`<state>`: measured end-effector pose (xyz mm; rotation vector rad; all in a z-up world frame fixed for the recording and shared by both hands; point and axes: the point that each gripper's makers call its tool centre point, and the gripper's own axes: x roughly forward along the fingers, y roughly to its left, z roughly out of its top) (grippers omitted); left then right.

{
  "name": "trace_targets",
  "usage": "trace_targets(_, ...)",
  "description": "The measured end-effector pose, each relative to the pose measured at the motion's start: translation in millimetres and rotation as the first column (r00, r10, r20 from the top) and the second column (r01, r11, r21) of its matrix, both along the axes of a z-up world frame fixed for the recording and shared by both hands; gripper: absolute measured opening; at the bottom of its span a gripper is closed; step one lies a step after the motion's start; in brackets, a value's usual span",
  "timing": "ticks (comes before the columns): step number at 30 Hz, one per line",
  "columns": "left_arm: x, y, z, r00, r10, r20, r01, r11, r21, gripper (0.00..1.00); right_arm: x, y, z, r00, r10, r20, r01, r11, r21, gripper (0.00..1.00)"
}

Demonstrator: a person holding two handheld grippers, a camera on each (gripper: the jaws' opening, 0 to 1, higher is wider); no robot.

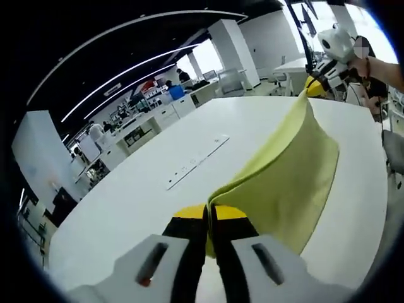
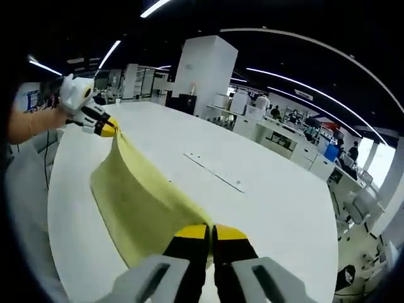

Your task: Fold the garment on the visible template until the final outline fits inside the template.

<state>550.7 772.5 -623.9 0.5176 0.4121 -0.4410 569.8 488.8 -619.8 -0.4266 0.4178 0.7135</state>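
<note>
Garment (image 1: 297, 183) hangs taut, pinched between left gripper (image 1: 209, 218) and right gripper (image 2: 210, 237); lower both corners level onto table (image 1: 158, 151).

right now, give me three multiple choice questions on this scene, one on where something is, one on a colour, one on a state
1. Where does the garment stretch?
A. between the two grippers, above the white table
B. folded flat inside a drawer
C. draped over a chair

2. What colour is the garment?
A. dark blue
B. pale yellow
C. red

3. How do the left gripper jaws stand?
A. wide open, nothing between them
B. shut on the garment's edge
C. shut on a pen

Answers:
1. A, since the cloth runs from one gripper to the other in both views, with the right gripper at its far corner.
2. B, as the fabric is pale yellow in both views.
3. B, since the yellow tips meet with the cloth edge pinched between them.
</note>
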Motion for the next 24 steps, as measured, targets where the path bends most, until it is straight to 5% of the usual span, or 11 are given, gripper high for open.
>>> trace_targets(11,29.4,5,-27.6,0.999,0.031,-0.019,-0.029,0.998,0.053,0.0,29,4,-23.5,1.0,-0.011,-0.019,0.011,1.0,-0.027,0.0)
trace_targets(24,56.8,9,-81.2,0.996,0.021,-0.082,-0.006,0.984,0.179,0.0,67,10,-83.3,0.994,-0.021,-0.109,0.013,0.997,-0.075,0.0)
